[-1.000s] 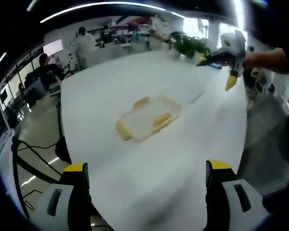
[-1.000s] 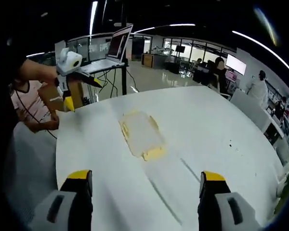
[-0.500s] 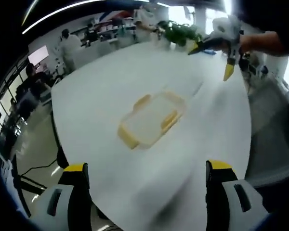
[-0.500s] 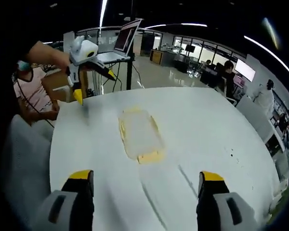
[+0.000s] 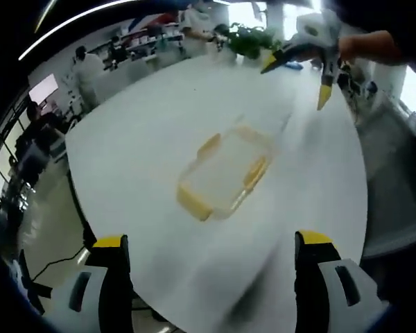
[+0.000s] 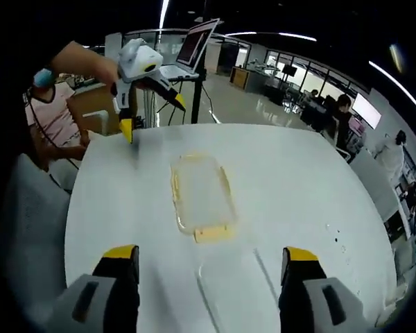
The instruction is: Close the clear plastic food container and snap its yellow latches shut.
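A clear plastic container (image 5: pixel 225 173) with yellow latches (image 5: pixel 194 202) lies open-topped on the round white table (image 5: pixel 139 132). In the right gripper view the container (image 6: pixel 200 193) sits mid-table, one yellow latch (image 6: pixel 210 234) at its near end. A faint clear lid (image 6: pixel 229 288) lies flat just past that end, between my right jaws. My left gripper (image 5: pixel 211 240) is open and short of the container with nothing between its jaws; it also hangs over the far table edge (image 6: pixel 154 118). My right gripper (image 6: pixel 209 252) is open and empty, and it shows held above the table's far side (image 5: pixel 295 82).
A laptop (image 6: pixel 194 48) stands on a raised stand beyond the table. A seated person in pink (image 6: pixel 52 118) is beside a grey chair (image 6: pixel 28 229). Green plants (image 5: pixel 246 41) and several people stand at the back of the office.
Both cameras have moved in and higher over the table, so the container looks a little nearer. The container and lid have stayed put. Both grippers remain open.
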The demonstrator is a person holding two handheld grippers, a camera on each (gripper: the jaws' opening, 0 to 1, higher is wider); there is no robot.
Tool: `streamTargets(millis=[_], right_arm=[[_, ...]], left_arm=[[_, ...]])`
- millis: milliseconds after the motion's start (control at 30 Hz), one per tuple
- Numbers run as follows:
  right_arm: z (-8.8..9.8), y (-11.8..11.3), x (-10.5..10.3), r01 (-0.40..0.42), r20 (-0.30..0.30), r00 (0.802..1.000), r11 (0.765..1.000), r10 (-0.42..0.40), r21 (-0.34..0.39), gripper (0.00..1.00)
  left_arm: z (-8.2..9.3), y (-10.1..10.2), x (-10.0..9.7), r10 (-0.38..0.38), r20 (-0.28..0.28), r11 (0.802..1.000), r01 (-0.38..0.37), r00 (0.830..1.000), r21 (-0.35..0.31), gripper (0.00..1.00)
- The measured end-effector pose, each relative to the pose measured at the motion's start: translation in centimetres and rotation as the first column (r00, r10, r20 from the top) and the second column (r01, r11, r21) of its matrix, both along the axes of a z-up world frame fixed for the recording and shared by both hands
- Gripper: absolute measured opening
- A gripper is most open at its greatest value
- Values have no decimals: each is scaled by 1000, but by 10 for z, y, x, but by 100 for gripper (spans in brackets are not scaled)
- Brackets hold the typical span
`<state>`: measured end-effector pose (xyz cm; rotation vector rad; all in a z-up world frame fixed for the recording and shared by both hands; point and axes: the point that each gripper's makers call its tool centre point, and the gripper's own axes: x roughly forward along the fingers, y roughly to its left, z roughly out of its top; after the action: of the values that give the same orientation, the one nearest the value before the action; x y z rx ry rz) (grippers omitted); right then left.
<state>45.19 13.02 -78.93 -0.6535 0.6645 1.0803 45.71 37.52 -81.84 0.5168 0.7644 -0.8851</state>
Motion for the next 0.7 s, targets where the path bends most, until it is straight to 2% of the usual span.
streamTargets(millis=[133, 300, 433, 567, 667, 700], right_arm=[[-4, 5, 3, -18, -20, 1000, 1000, 18, 9, 83], [-11, 10, 2, -64, -30, 998, 998, 64, -23, 81], [-16, 13, 6, -82, -44, 996, 996, 80, -44, 78], [-21, 17, 9, -102, -67, 993, 993, 97, -62, 72], [-29, 18, 6, -89, -137, 988, 992, 77, -84, 79], [-31, 21, 8, -96, -135, 987, 992, 84, -84, 81]], left_arm=[[-8, -1, 3, -78, -6, 996, 78, 997, 48, 96], [-15, -5, 6, -161, -12, 983, 162, 987, 88, 97], [-21, -9, 6, -237, -38, 965, 240, 971, 101, 95], [-26, -12, 11, -278, -48, 952, 282, 959, 116, 95], [-27, -13, 16, -279, -58, 954, 284, 959, 102, 94], [-27, -14, 18, -277, -63, 954, 282, 959, 97, 94]])
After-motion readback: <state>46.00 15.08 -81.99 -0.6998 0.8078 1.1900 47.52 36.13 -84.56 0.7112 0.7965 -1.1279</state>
